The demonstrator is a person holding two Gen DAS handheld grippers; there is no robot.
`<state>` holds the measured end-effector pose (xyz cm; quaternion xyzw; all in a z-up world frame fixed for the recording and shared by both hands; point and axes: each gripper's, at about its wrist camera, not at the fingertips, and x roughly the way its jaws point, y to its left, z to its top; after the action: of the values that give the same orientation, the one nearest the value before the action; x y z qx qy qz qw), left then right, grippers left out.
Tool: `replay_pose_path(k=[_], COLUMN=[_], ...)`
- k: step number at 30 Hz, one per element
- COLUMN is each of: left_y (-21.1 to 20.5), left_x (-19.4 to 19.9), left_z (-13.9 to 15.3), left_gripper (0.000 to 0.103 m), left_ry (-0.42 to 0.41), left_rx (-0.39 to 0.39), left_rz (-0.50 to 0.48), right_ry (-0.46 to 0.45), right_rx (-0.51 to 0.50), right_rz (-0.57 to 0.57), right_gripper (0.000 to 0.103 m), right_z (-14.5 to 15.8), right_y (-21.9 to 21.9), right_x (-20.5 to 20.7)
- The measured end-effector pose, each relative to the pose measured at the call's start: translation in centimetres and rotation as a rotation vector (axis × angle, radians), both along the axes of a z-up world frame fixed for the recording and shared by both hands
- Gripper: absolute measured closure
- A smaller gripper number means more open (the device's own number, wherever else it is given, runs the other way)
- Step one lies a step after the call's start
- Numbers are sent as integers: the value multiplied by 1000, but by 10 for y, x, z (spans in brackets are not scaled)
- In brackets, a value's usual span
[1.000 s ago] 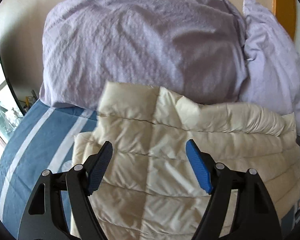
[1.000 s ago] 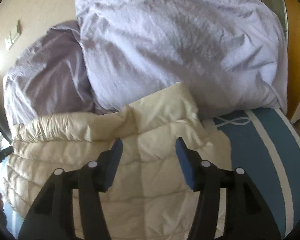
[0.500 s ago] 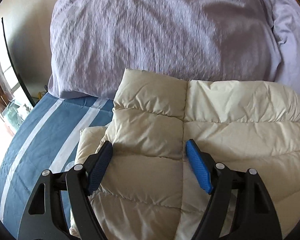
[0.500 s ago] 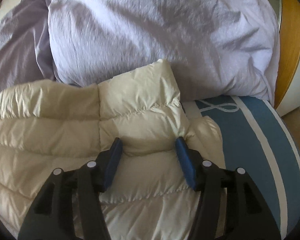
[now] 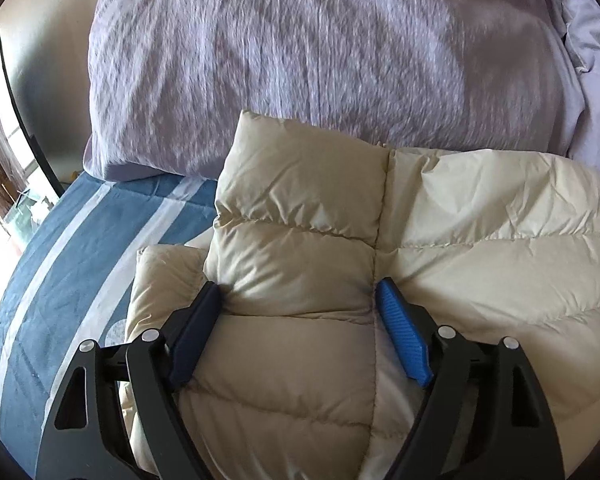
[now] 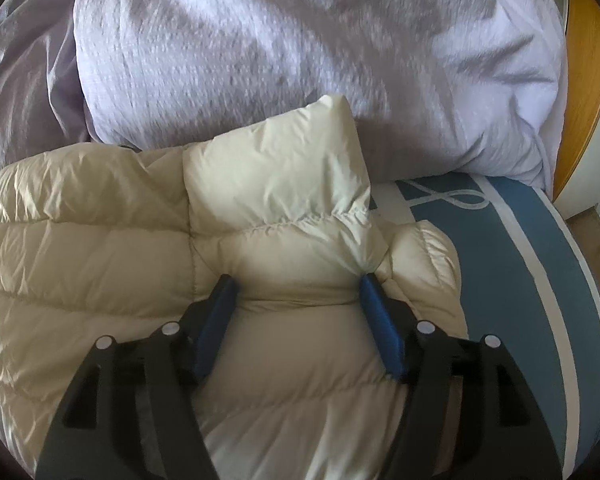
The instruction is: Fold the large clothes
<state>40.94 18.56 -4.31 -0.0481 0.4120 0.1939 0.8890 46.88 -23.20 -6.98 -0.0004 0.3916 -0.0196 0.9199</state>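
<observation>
Both grippers have sunk toward the cream puffer jacket [image 5: 300, 264] on the striped blue bedcover [image 5: 80, 248], jaws just opening. Left gripper [image 5: 300, 304] and right gripper [image 6: 296, 292] straddle folded corners, pads touching; whether they pinch is unclear. Lilac pillows [image 6: 300, 40] crowd the jacket's far edge, hiding it.

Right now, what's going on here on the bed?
A person is folding a cream puffer jacket on a blue striped bedspread, using two handheld grippers. The left gripper and right gripper each straddle a folded-over end of the jacket, and their jaws have just been opening, as if letting go. Lilac pillows lie just beyond.
</observation>
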Motion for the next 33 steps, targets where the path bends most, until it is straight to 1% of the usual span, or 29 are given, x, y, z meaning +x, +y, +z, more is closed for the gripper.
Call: replay_pose_path(k=[7, 10, 16, 18, 21, 23, 25, 29, 33], left_y=[2, 1, -3, -2, 1, 4, 7, 13, 14], left_x=[0, 0, -3, -2, -3, -3, -4, -5, -4], left_z=[-2, -3, -1, -2, -2, -2, -3, -3, -4], left_gripper=[19, 17, 12, 10, 8, 6, 2, 1, 1], left_ry=[5, 6, 7, 7, 4, 1, -1, -4, 2], left_rx=[1, 13, 15, 14, 4, -6, -10, -28, -22], left_rz=[2, 7, 20, 26, 30, 33, 46, 56, 54], right_ry=[-1, -5, -8, -9, -11, -13, -14, -15, -15], right_rx=[-2, 7, 29, 31, 19, 17, 18, 10, 8], right_rz=[-2, 2, 20, 30, 28, 25, 25, 22, 22], right_gripper=[37, 35, 27, 20, 16, 13, 12, 9, 7], right_z=[1, 0, 2, 2, 3, 4, 4, 5, 4], right_y=[1, -1, 1, 1, 4, 3, 3, 4, 5], right_x=[0, 0, -1, 0, -2, -1, -1, -1, -2])
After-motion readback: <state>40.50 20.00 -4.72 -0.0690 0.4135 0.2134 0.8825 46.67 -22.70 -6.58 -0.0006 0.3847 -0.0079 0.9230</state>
